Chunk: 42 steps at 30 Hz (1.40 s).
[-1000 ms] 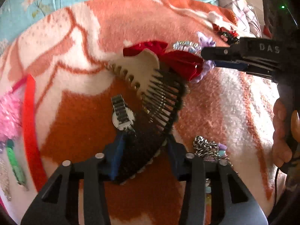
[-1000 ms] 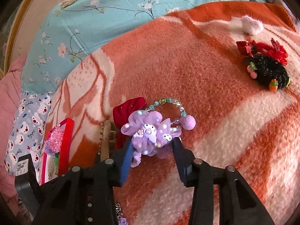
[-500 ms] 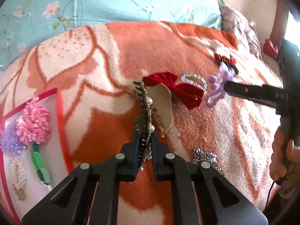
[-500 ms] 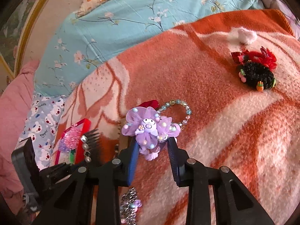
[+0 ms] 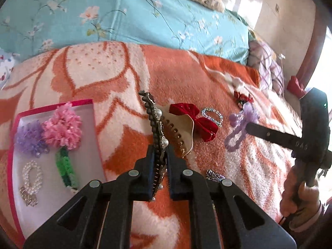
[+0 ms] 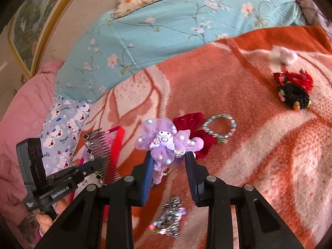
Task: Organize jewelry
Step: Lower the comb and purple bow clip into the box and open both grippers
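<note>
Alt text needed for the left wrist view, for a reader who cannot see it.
The left tongs clamp a dark pearl-studded hair comb above an orange-and-white blanket. A red-rimmed tray of hair ties lies left; a red bow and bead bracelet lie ahead.

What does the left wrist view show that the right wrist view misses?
Left wrist only: the tray's contents, pink pompom, green clip, pearl bracelet. Right wrist only: black scrunchie, framed picture. Both: black comb clamped in the left claw, purple flower piece in the right claw, red bow, beaded bracelet.
</note>
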Tool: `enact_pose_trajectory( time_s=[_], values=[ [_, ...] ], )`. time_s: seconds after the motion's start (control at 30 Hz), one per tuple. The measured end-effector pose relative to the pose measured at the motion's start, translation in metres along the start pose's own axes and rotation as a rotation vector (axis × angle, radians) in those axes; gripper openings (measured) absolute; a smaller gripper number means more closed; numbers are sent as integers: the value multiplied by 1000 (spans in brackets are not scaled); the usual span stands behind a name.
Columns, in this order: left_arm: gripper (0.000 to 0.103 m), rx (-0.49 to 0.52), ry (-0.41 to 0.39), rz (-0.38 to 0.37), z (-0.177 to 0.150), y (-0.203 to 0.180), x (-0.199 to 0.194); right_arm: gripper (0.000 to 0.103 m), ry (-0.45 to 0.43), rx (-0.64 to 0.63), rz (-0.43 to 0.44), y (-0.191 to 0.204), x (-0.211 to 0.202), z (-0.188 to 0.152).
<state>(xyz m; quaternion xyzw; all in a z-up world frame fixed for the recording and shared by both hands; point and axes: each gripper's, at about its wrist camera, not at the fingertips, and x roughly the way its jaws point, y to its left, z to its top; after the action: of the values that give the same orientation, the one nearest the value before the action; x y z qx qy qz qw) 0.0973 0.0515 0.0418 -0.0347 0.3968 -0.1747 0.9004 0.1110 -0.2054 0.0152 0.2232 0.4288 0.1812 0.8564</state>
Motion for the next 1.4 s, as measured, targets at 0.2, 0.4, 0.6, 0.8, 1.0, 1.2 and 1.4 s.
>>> enact_pose_trajectory(
  time_s=[0.2,0.4,0.6,0.8,1.0,1.2,1.4],
  values=[
    [9,-49,-39,29,-7,24,-30,31,32,-47,39,32,11,-7],
    [9,-121,-68,53,-19,58,-57,31,77,-107,89,71,27,-18],
    [9,-198,-84,87,-35,93,-80,31,129,-170,140,113,48,-32],
    [9,-269,-81,83,-52,124,-90,31,185,-231,175,151,74,-47],
    [9,-306,-53,87,-64,143,-85,31,247,-274,184,177,103,-61],
    [9,-271,-24,203,-65,153,-78,31,285,-296,170,186,125,-68],
    [9,-184,-13,315,-56,149,-68,31,300,-307,164,195,146,-67]
  ],
)
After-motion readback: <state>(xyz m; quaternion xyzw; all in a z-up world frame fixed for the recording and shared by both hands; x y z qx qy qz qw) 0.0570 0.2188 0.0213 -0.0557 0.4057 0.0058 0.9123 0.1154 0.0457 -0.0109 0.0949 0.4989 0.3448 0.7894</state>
